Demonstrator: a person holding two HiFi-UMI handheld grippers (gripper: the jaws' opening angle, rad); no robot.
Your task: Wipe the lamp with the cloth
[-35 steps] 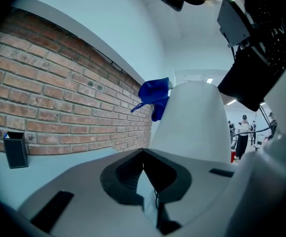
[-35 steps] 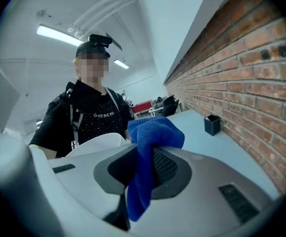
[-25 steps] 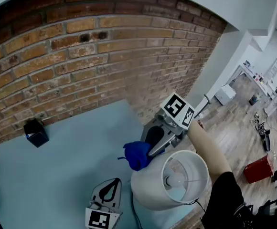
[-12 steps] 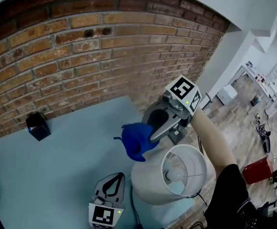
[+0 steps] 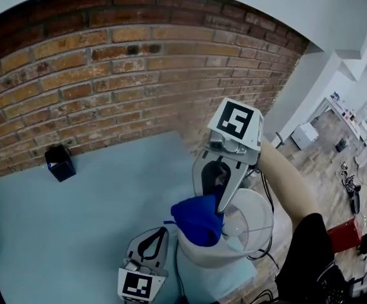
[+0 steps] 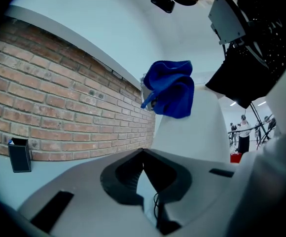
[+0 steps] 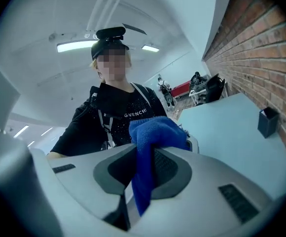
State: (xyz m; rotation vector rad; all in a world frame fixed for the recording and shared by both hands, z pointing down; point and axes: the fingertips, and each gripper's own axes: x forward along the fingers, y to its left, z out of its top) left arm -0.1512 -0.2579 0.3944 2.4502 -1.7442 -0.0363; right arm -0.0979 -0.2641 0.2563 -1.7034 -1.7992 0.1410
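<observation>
The right claw (image 5: 217, 200) clamps the blue cloth (image 5: 198, 220) against the rim of the lamp (image 5: 199, 262) at lower centre, the left claw (image 5: 160, 234) closed and empty just beside, so a hard sideways wipe could tip the unheld lamp.

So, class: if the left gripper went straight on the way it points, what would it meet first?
Probably the lamp's white shade, just ahead of the left gripper, though depth is unclear.
</observation>
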